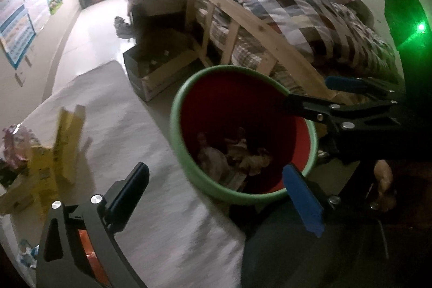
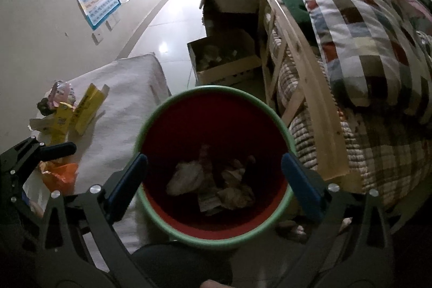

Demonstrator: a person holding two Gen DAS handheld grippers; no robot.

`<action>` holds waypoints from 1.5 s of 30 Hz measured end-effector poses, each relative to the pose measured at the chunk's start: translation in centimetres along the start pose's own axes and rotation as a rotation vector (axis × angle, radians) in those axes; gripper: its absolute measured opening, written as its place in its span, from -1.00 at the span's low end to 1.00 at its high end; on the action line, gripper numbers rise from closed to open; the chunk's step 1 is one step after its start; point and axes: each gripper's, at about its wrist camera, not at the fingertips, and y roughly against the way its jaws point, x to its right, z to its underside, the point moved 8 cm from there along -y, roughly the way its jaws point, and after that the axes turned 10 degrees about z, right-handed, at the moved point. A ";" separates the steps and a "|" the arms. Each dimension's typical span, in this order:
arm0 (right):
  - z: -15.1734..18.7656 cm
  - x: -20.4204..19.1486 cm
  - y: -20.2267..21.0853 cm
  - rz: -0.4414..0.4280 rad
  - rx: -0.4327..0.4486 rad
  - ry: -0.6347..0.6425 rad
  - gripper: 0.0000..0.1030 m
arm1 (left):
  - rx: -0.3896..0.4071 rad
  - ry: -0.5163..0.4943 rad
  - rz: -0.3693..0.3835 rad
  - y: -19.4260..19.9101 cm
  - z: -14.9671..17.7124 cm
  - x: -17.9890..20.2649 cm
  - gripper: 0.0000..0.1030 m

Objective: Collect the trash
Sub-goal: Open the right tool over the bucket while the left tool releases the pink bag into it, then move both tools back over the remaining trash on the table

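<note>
At nine o'clock from the bin in the left wrist view, yellow cartons lie on the table; light, crushable, best pinched at an edge. Left gripper gapes, empty. Right wrist view adds an orange wrapper; right gripper hangs released above the bin.

One bucket holds several crumpled scraps, too jumbled to count. Two yellow cartons lie on one white table. One cardboard box sits beside one bed.
</note>
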 end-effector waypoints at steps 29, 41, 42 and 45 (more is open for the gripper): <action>1.8 -22.4 6.6 -0.163 0.051 0.246 0.90 | 0.236 0.301 -0.242 20.7 13.1 -17.6 0.84; 3.8 -28.1 6.1 -0.200 0.016 0.299 0.91 | 0.262 0.415 -0.284 23.6 17.9 -22.6 0.84; 3.9 -28.5 6.0 -0.199 0.014 0.304 0.91 | 0.263 0.427 -0.286 23.6 18.2 -22.9 0.84; 4.0 -29.0 5.7 -0.197 0.005 0.308 0.91 | 0.258 0.446 -0.286 23.2 18.8 -23.7 0.84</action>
